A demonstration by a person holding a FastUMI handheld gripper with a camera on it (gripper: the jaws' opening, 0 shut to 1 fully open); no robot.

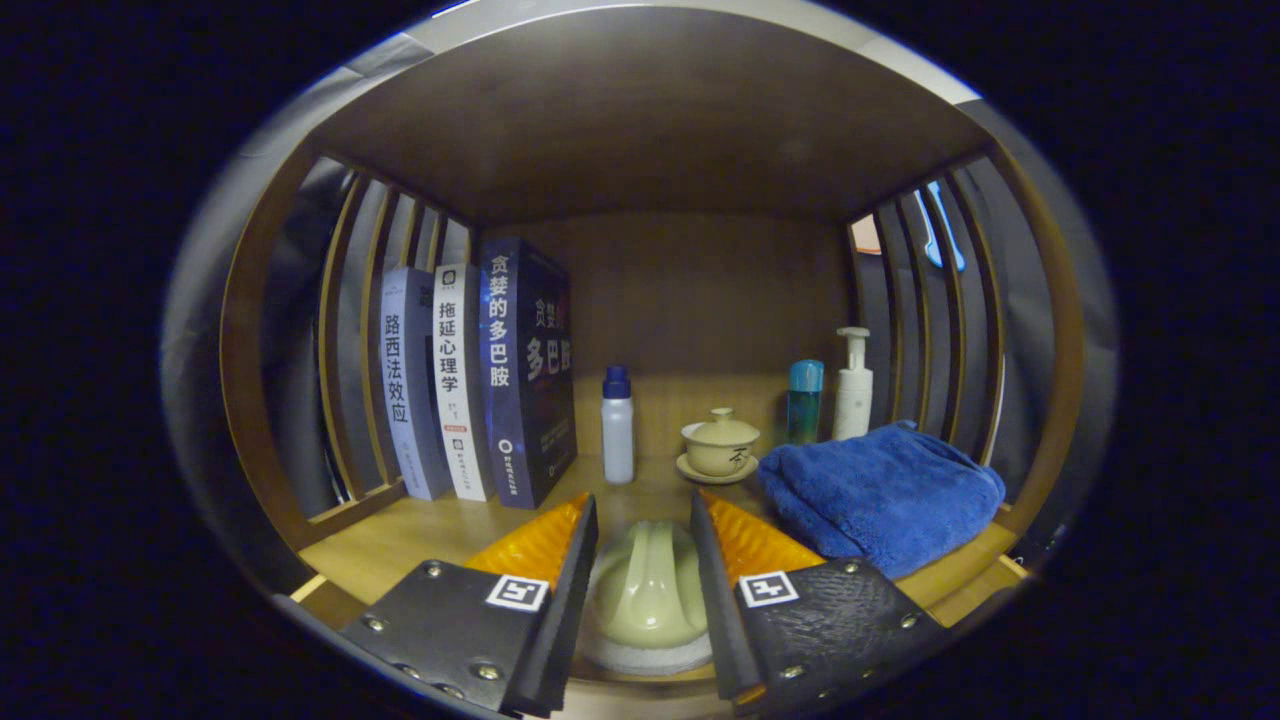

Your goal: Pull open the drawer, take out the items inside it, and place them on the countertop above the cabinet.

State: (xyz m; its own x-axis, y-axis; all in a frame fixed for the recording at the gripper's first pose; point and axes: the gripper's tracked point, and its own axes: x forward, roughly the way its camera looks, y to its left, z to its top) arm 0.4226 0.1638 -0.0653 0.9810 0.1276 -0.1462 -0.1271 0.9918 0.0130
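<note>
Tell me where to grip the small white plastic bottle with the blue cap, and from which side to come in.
Grip the small white plastic bottle with the blue cap across its straight middle, coming from the front. It stands upright, clear of the dark blue book and the lidded ceramic tea cup. The gripper already has its fingers around a pale green ceramic piece; whether they press on it is unclear.

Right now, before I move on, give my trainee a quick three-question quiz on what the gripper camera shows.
1. True or false: the blue towel lies left of the books.
2. What sits between the gripper fingers? A) pale green ceramic piece B) white pump bottle C) lidded teacup
3. Fill in: the white bottle with the blue cap stands between the books and the ____.

Key: 1 false; 2 A; 3 lidded teacup.
</note>
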